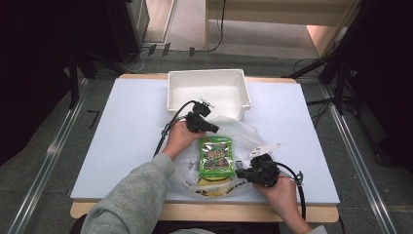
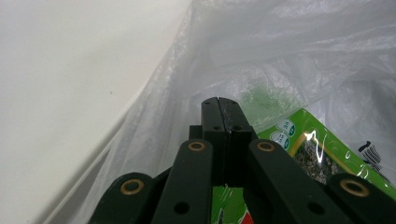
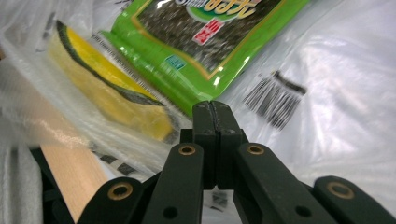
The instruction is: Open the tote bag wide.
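Both tools, left (image 1: 213, 127) and right (image 1: 240, 173), are pressed together on thin plastic bag (image 1: 243, 134); a tug toward twelve o'clock could tear it, spilling the green packet (image 1: 215, 157).

A bright green snack packet (image 1: 215, 156) with a dark speckled panel and red-and-white lettering lies on a clear plastic bag (image 1: 246, 134) printed with a black barcode, beside a yellow sponge (image 3: 112, 100) edged dark green, near a white bin (image 1: 208, 91).
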Action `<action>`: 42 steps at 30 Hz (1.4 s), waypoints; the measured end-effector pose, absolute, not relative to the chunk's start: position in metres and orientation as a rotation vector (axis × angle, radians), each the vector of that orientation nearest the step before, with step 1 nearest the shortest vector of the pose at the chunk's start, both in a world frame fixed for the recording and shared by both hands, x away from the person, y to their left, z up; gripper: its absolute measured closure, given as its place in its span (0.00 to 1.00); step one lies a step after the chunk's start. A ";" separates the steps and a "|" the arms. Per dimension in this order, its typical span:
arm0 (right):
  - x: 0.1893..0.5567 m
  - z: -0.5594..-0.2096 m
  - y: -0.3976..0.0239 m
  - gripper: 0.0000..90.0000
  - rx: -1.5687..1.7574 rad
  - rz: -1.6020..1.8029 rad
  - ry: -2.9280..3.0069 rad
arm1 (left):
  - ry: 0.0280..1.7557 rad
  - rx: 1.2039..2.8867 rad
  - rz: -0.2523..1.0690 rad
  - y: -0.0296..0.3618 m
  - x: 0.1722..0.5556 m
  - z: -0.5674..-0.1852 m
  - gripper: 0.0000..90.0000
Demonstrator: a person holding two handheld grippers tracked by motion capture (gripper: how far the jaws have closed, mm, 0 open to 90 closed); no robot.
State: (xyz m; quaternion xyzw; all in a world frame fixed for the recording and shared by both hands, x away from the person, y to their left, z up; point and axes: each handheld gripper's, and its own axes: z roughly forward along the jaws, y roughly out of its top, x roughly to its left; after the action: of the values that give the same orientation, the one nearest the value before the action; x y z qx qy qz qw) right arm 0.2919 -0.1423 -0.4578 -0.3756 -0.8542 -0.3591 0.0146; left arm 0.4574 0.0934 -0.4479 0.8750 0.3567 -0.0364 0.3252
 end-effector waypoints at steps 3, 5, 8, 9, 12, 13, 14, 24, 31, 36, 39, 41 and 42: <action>0.283 -0.462 -0.141 1.00 -1.170 -1.120 -2.645 | 0.923 2.296 -0.092 0.091 0.457 -0.449 1.00; 0.279 -0.464 -0.139 1.00 -1.149 -1.099 -2.651 | 0.917 2.289 -0.087 0.089 0.456 -0.450 1.00; 0.273 -0.466 -0.137 1.00 -1.130 -1.083 -2.660 | 0.915 2.291 -0.082 0.085 0.455 -0.451 1.00; 0.271 -0.467 -0.136 1.00 -1.121 -1.081 -2.661 | 0.914 2.295 -0.072 0.084 0.455 -0.451 1.00; 0.267 -0.469 -0.137 1.00 -1.115 -1.063 -2.661 | 0.911 2.302 -0.067 0.083 0.457 -0.452 1.00; 0.265 -0.469 -0.137 1.00 -1.121 -1.055 -2.658 | 0.910 2.306 -0.060 0.083 0.457 -0.453 1.00; 0.264 -0.470 -0.137 1.00 -1.111 -1.052 -2.663 | 0.924 2.300 -0.060 0.082 0.458 -0.454 1.00; 0.260 -0.470 -0.138 1.00 -1.109 -1.036 -2.650 | 0.964 2.276 -0.045 0.076 0.464 -0.462 1.00; 0.263 -0.469 -0.137 1.00 -1.113 -1.048 -2.638 | 0.961 2.299 -0.056 0.076 0.461 -0.456 1.00; 0.264 -0.465 -0.139 1.00 -1.132 -1.075 -2.623 | 0.918 2.293 -0.070 0.074 0.454 -0.446 1.00; 0.265 -0.464 -0.140 1.00 -1.136 -1.073 -2.620 | 0.886 2.283 -0.083 0.072 0.450 -0.440 1.00; 0.265 -0.465 -0.139 1.00 -1.127 -1.078 -2.629 | 0.864 2.275 -0.094 0.069 0.447 -0.437 1.00; 0.266 -0.465 -0.138 1.00 -1.126 -1.078 -2.628 | 0.853 2.276 -0.101 0.067 0.446 -0.436 1.00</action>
State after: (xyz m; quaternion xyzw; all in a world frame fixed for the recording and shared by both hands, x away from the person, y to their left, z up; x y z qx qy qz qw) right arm 0.2657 -0.1382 -0.4646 -0.3683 -0.8593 -0.3524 0.0431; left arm 0.4456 0.0673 -0.4361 0.8774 0.3290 -0.0390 0.3470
